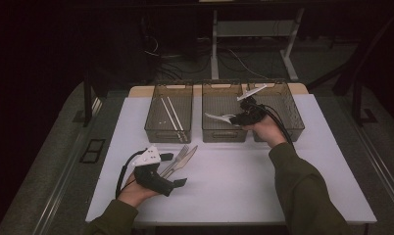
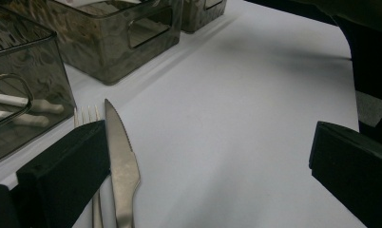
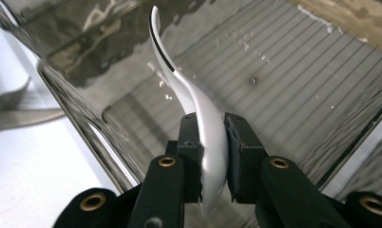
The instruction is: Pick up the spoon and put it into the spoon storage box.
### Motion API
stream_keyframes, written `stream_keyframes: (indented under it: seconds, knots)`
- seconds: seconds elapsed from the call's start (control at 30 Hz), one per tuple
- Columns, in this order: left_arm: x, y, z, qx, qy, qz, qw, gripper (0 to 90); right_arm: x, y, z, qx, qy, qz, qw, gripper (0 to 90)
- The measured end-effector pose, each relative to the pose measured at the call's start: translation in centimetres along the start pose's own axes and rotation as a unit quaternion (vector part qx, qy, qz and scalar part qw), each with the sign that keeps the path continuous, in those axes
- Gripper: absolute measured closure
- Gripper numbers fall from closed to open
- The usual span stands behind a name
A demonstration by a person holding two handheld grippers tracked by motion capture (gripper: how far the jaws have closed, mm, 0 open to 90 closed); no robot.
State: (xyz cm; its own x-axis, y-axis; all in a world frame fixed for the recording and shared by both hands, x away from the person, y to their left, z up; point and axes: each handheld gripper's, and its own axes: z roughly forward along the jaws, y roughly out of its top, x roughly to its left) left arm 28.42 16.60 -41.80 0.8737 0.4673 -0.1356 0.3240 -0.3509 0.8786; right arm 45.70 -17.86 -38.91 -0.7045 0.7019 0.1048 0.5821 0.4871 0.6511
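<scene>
The right tongs (image 3: 212, 156) clamp a white plastic spoon (image 3: 198, 118) by its bowl over the middle clear bin (image 3: 293, 66); light, slick, bendy, better gripped mid-handle. The left tongs (image 2: 208, 161) stand apart.

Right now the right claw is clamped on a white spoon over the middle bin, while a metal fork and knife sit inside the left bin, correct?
Not quite. The metal fork and knife lie on the white table by the left claw, per the high view. The rest holds.
</scene>
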Motion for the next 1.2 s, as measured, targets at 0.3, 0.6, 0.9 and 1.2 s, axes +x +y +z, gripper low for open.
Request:
stream_keyframes:
  seconds: [0.3, 0.6, 0.9, 1.2]
  knots:
    - [0.0, 0.0, 0.0, 0.000, 0.000, 0.000, 1.0000, 0.0, -0.1, -0.2, 0.2, 0.014, 0.012, 0.005, 0.9998, 74.2]
    - [0.0, 0.0, 0.0, -0.001, 0.000, 0.000, 1.0000, 0.0, -0.3, -0.1, -0.7, -0.013, 0.015, 0.014, 0.9997, 67.8]
    - [0.0, 0.0, 0.0, 0.001, 0.001, 0.001, 1.0000, 0.0, -0.5, -0.4, -3.0, -0.069, 0.045, 0.045, 0.9956, 41.9]
    - [0.0, 0.0, 0.0, 0.001, 0.002, 0.000, 1.0000, 0.0, -0.3, -1.9, -5.4, -0.099, 0.062, 0.037, 0.9924, 32.5]
